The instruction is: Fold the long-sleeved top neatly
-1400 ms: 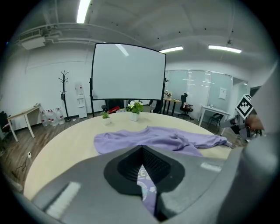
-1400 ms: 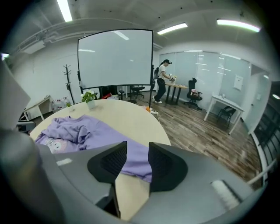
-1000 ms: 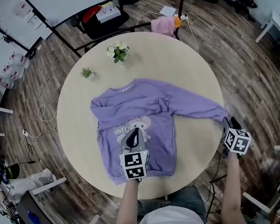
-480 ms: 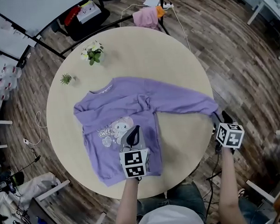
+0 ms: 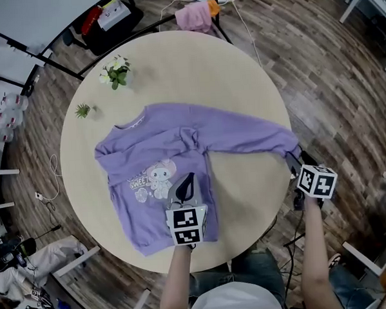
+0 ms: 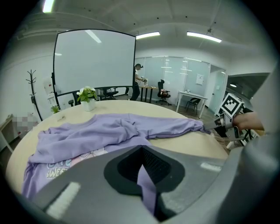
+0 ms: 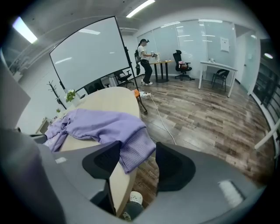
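Purple knit top lies front-up on the round table, body toward the near-left edge. One sleeve is stretched out to the right edge w/ its ribbed cuff hanging just over the rim. Left gripper is clamped on a thin pinch of the fabric near the bottom hem, by the near edge; its own view shows a purple strip nipped between closed jaws. Right gripper sits at the cuff. Its jaws have just been opening and now stand wide, cuff between them but pads not pressing, so nothing's held there. Step in hand, imo: getting the garment flat & the sleeve straight before the first fold. Next I'd take the cuff properly and carry the sleeve across the chest toward the left edge, keeping the left pinch as an anchor so the body doesn't drag
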Tool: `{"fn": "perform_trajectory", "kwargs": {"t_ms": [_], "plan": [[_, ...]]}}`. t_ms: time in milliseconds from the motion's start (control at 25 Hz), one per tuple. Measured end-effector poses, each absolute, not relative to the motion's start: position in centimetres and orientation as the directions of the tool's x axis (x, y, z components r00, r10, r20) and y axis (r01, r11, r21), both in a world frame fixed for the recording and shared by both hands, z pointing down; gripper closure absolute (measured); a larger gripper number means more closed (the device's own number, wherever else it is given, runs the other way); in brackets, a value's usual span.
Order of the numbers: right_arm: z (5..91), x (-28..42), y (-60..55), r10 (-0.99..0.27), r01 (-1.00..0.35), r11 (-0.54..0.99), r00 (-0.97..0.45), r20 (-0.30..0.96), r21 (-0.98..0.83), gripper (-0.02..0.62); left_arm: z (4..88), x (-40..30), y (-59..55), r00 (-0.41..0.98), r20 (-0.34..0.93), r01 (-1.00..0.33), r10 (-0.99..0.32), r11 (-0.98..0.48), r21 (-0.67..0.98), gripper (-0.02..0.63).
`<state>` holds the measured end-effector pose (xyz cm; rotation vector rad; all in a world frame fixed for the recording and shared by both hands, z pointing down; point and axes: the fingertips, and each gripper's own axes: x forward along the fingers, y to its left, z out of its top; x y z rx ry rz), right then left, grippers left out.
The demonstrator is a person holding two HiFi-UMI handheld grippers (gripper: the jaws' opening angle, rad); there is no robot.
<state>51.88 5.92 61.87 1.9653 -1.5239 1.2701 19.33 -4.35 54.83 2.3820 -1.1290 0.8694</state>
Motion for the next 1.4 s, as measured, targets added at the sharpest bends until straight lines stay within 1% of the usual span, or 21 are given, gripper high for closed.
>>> {"fn": "perform_trajectory", "kwargs": {"t_ms": [160, 280, 320, 400, 520, 560, 600, 640, 680, 880, 1120, 1400], "plan": [[62.2, 51.6, 5.7, -0.613, -0.851, -0.386, -0.051, 0.788, -0.356, 0.291, 55.2, 19.7, -3.9, 0.487, 0.672, -0.784, -0.559, -0.619, 0.053, 0.599], [62.4, 50.9, 5.2, -0.630, -0.825, -0.382, -0.097, 0.771, -0.416, 0.298, 55.5, 19.8, -3.6, 0.485, 0.675, -0.779, -0.557, -0.625, 0.044, 0.600], [62.4, 50.7, 5.1, -0.636, -0.819, -0.376, -0.111, 0.763, -0.433, 0.310, 55.6, 19.8, -3.5, 0.485, 0.676, -0.779, -0.555, -0.626, 0.045, 0.598], [62.3, 50.3, 4.9, -0.648, -0.814, -0.365, -0.126, 0.751, -0.452, 0.359, 55.8, 19.8, -3.3, 0.484, 0.677, -0.780, -0.554, -0.624, 0.047, 0.600], [61.9, 50.5, 4.9, -0.656, -0.831, -0.366, -0.089, 0.750, -0.418, 0.379, 55.8, 19.4, -3.3, 0.479, 0.679, -0.785, -0.556, -0.618, 0.047, 0.600], [61.8, 50.8, 5.0, -0.658, -0.841, -0.369, -0.064, 0.750, -0.396, 0.405, 55.8, 19.2, -3.3, 0.477, 0.679, -0.787, -0.558, -0.616, 0.046, 0.600], [61.6, 51.2, 5.0, -0.659, -0.852, -0.369, -0.041, 0.751, -0.371, 0.448, 55.7, 19.0, -3.3, 0.475, 0.679, -0.789, -0.561, -0.613, 0.046, 0.600], [61.4, 51.4, 5.1, -0.658, -0.865, -0.364, -0.025, 0.753, -0.346, 0.508, 55.7, 18.8, -3.3, 0.472, 0.678, -0.792, -0.563, -0.609, 0.045, 0.600], [61.3, 51.5, 5.1, -0.653, -0.878, -0.354, -0.016, 0.758, -0.323, 0.528, 55.7, 18.5, -3.3, 0.470, 0.677, -0.795, -0.567, -0.605, 0.046, 0.600], [60.3, 51.4, 4.7, -0.633, -0.925, -0.305, 0.020, 0.774, -0.226, 0.534, 55.2, 17.1, -3.4, 0.459, 0.669, -0.809, -0.585, -0.587, 0.042, 0.600], [56.6, 50.3, 2.9, -0.661, -0.952, -0.254, 0.039, 0.749, -0.174, 0.534, 54.0, 14.8, -4.0, 0.449, 0.648, -0.830, -0.615, -0.556, 0.048, 0.600], [50.7, 47.1, -1.3, -0.711, -0.986, -0.132, 0.024, 0.703, -0.100, 0.534, 51.0, 11.8, -4.6, 0.447, 0.599, -0.853, -0.664, -0.518, 0.063, 0.600]]}}
